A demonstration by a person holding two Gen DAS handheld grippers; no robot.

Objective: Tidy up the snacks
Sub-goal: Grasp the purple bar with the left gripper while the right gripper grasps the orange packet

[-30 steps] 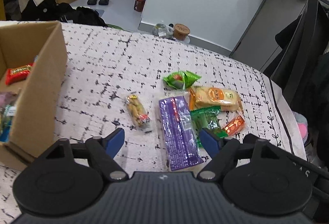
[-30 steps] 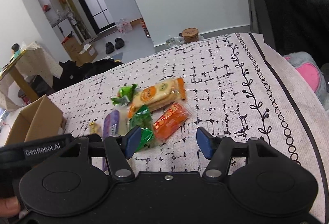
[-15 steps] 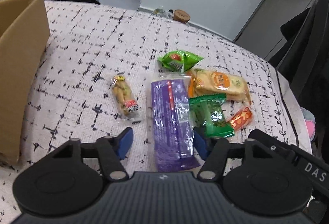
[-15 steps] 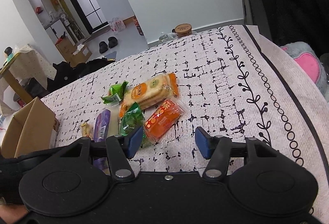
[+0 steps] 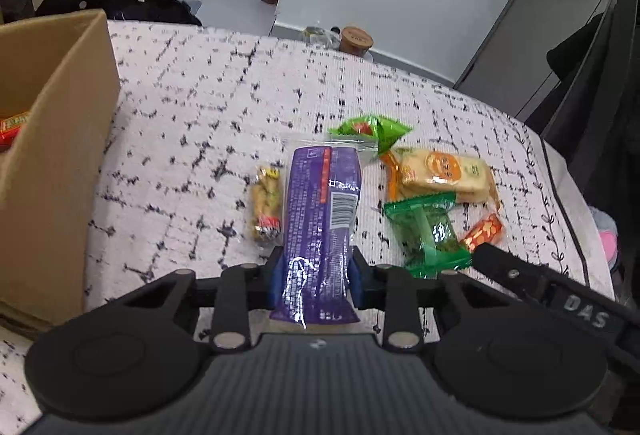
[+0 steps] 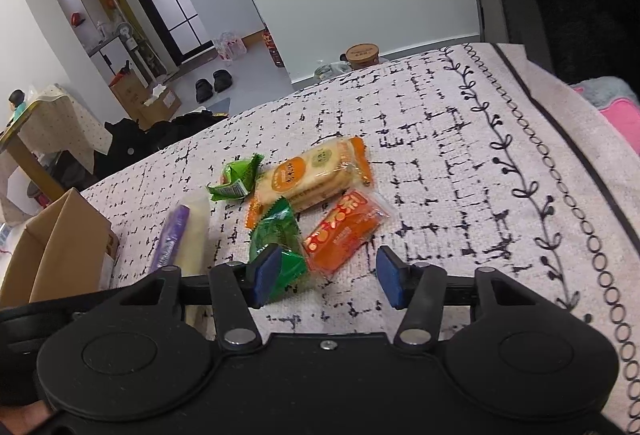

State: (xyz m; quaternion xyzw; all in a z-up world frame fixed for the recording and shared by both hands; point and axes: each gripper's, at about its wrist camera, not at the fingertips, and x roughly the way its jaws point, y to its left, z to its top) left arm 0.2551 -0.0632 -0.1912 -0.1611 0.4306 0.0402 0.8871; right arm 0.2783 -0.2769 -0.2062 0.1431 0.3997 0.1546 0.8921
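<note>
My left gripper [image 5: 317, 279] has its jaws closing, and the blue pads hug both sides of the purple snack packet's [image 5: 320, 195] near end. A small peanut snack [image 5: 266, 203] lies just left of it. To the right are a dark green packet [image 5: 430, 235], a cracker pack [image 5: 444, 175], a light green packet [image 5: 372, 129] and an orange packet [image 5: 484, 233]. My right gripper [image 6: 328, 275] is also closing, pads apart. The orange packet [image 6: 342, 233] lies just ahead of its gap, untouched. Its left pad overlaps the dark green packet [image 6: 276, 231].
An open cardboard box [image 5: 60, 155] stands at the left on the white black-flecked cloth [image 5: 200, 95], with a red packet [image 5: 12, 125] inside. The cloth's patterned edge [image 6: 532, 195] runs along the right, with dark clothing and a pink item [image 6: 620, 115] beyond.
The left jaws have come together from wide apart onto the purple packet, and the gripper has slid over its near end. The right jaws have narrowed slightly near the orange packet.
</note>
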